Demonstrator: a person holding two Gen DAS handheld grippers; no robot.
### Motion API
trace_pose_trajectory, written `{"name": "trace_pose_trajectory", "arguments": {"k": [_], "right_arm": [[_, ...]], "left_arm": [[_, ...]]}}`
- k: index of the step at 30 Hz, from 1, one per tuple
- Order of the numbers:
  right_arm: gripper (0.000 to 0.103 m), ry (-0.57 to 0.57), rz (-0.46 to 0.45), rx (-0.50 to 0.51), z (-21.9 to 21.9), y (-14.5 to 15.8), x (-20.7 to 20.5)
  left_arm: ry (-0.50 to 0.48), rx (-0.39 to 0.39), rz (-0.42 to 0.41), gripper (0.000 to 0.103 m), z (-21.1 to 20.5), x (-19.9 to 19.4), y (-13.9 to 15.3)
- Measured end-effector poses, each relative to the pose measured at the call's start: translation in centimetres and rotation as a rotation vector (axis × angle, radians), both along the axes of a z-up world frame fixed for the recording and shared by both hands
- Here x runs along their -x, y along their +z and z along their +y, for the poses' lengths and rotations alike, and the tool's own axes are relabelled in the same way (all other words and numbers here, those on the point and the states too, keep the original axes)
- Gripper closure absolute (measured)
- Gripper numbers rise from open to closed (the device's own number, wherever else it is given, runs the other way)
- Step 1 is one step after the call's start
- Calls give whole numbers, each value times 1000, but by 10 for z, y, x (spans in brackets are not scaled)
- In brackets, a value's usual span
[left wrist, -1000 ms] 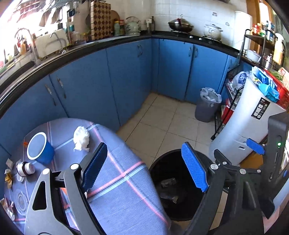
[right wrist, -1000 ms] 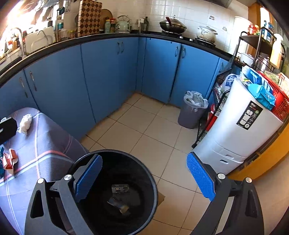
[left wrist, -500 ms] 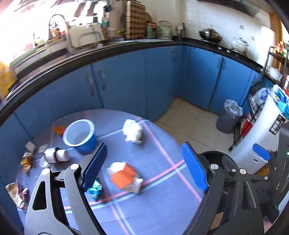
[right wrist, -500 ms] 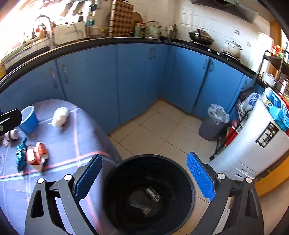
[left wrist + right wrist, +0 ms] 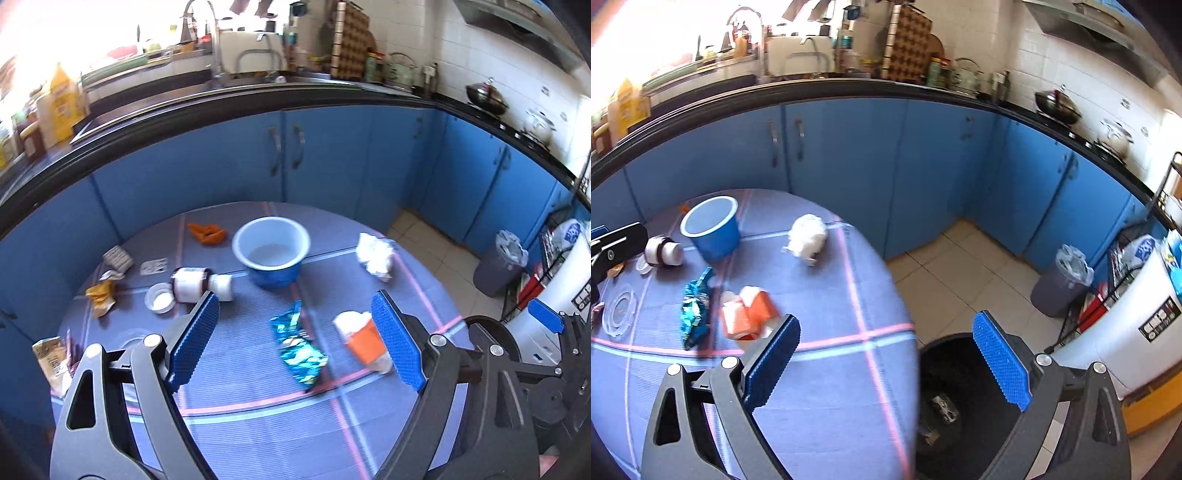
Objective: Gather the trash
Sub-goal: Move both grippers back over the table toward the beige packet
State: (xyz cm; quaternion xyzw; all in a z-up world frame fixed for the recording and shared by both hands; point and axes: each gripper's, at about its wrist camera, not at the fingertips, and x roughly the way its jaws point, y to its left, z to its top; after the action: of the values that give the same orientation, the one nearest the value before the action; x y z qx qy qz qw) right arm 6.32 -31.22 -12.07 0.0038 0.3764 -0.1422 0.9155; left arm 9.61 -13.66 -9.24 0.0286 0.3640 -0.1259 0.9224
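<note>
Two matching handheld grippers, left gripper [image 5: 295, 339] and right gripper [image 5: 886, 367]. Dark grey plastic arms with triangular cutouts, silver screws at the pivots, black sliding rails behind. Bright blue fingers [image 5: 192, 341] with a ribbed, knobbly grip texture, same blue pads [image 5: 1001, 363] on the other one.

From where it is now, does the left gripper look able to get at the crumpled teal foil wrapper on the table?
Probably yes: the left gripper is open and empty, the wrapper lies flat beneath it, uncovered.

Wide-apart empty jaws of right gripper [image 5: 886, 363]; littered table [image 5: 820, 387]; black bin [image 5: 960, 398]
</note>
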Motion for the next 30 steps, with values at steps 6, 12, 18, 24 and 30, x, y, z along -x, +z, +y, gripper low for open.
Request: {"name": "trace_pose_trajectory", "arguments": {"k": [6,12,18,24,30], "right_arm": [[11,53,2,24,31,4,-9],[11,87,7,33,57,5,-19],[11,125,21,26,80,3,-29],[11,156,34,42,101,2,-36],[11,164,52,56,111,-2,-42]], "left_arm": [[71,-2,-12,19,42,1,-1],[152,-7,-15,19,88,1,-5],[232,-18,1,19,132,2,-15],[310,-13,48,19,174,-5,-35],[322,-15,106,32,193,-13,-60]]}}
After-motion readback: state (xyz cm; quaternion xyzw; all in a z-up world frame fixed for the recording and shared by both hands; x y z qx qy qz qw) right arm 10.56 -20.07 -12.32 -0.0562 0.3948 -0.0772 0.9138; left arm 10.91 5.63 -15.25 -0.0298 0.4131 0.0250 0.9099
